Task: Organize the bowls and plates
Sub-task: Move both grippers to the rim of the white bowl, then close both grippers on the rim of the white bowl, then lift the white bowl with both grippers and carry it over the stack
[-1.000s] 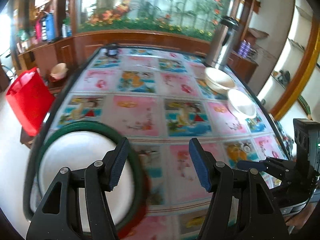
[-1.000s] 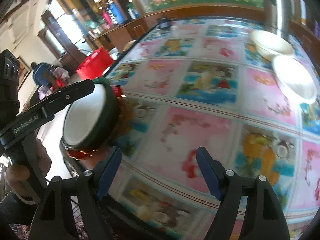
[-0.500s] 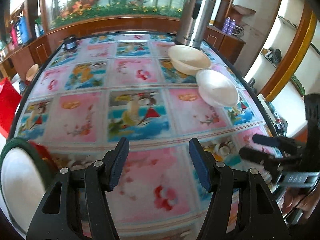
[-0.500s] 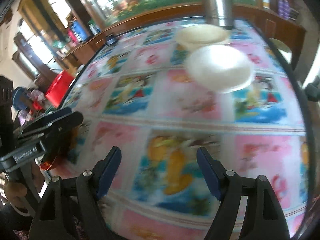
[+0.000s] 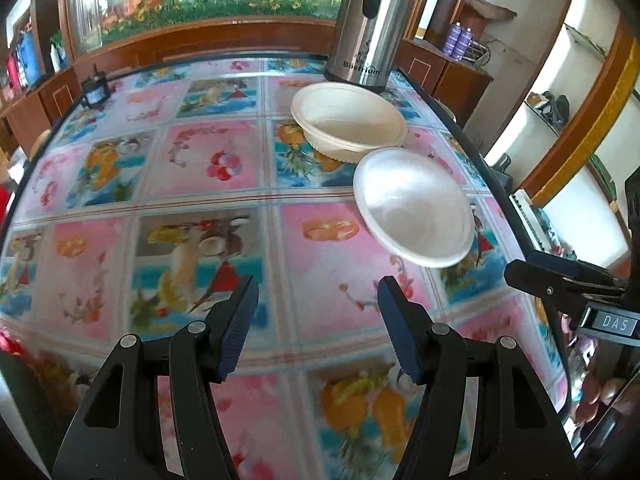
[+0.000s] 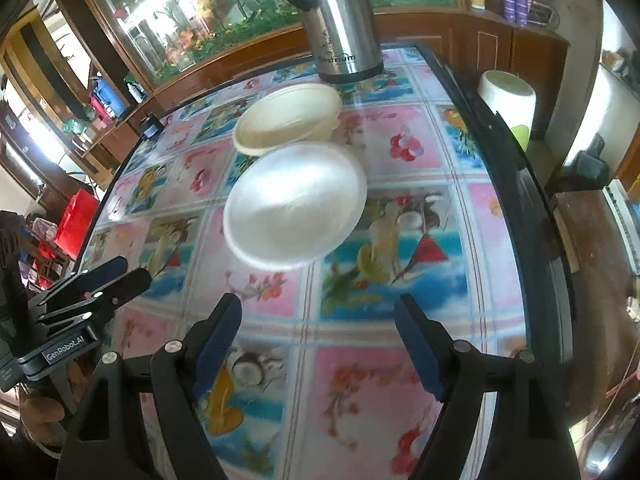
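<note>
A white bowl (image 5: 414, 218) sits on the table's right side, with a cream bowl (image 5: 346, 120) just behind it. Both also show in the right wrist view, the white bowl (image 6: 294, 206) nearer and the cream bowl (image 6: 286, 118) behind. My left gripper (image 5: 316, 312) is open and empty, short of the white bowl and left of it. My right gripper (image 6: 320, 328) is open and empty, just in front of the white bowl. Each gripper shows in the other's view, the right gripper (image 5: 560, 286) at the right edge and the left gripper (image 6: 106, 280) at the left edge.
A steel thermos jug (image 5: 370, 20) stands behind the bowls at the far edge of the table (image 5: 160, 184), which has a colourful pictured cover. A small dark object (image 5: 95, 94) sits at the far left. A white bin (image 6: 508, 98) stands beyond the table's right edge.
Both grippers have swung right, from the green-rimmed plate at the table's left edge toward the two bowls, which are now much closer. Both stayed open. The plate has left both views.
</note>
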A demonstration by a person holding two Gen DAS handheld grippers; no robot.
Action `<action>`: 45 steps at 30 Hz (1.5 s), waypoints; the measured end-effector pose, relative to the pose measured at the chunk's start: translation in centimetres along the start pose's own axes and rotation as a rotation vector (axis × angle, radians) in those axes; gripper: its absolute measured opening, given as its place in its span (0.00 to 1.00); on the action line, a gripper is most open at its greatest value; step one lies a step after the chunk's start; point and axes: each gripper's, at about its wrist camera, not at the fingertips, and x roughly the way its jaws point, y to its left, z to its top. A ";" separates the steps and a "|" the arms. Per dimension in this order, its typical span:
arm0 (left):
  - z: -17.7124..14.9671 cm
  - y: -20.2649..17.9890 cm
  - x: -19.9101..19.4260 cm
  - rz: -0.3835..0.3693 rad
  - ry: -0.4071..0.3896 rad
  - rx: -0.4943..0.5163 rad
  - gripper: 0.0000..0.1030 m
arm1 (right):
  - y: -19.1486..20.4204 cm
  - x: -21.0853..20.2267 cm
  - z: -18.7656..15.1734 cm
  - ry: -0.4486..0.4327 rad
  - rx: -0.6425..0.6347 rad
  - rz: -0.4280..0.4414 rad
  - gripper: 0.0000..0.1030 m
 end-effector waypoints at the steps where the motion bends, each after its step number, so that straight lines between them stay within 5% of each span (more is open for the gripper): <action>1: 0.3 -0.1 0.5 -0.004 0.007 -0.004 0.61 | -0.3 0.3 0.5 0.003 0.002 -0.002 0.77; 17: 4.5 -2.6 5.5 -0.009 0.071 -0.034 0.60 | -1.6 4.2 4.4 0.048 -0.026 0.013 0.76; 26: 5.0 -2.9 7.2 -0.002 0.099 -0.056 0.60 | -1.5 5.2 5.2 0.064 -0.052 0.027 0.41; 33: 4.9 -3.3 8.1 -0.030 0.097 -0.057 0.60 | -1.6 5.9 5.2 0.079 -0.055 0.049 0.26; 36: 4.7 -3.2 8.2 -0.047 0.113 -0.055 0.27 | -1.5 5.7 4.9 0.081 -0.057 0.056 0.24; 45: 2.9 -1.3 6.1 -0.072 0.116 -0.074 0.21 | 0.3 4.5 3.3 0.068 -0.086 0.062 0.24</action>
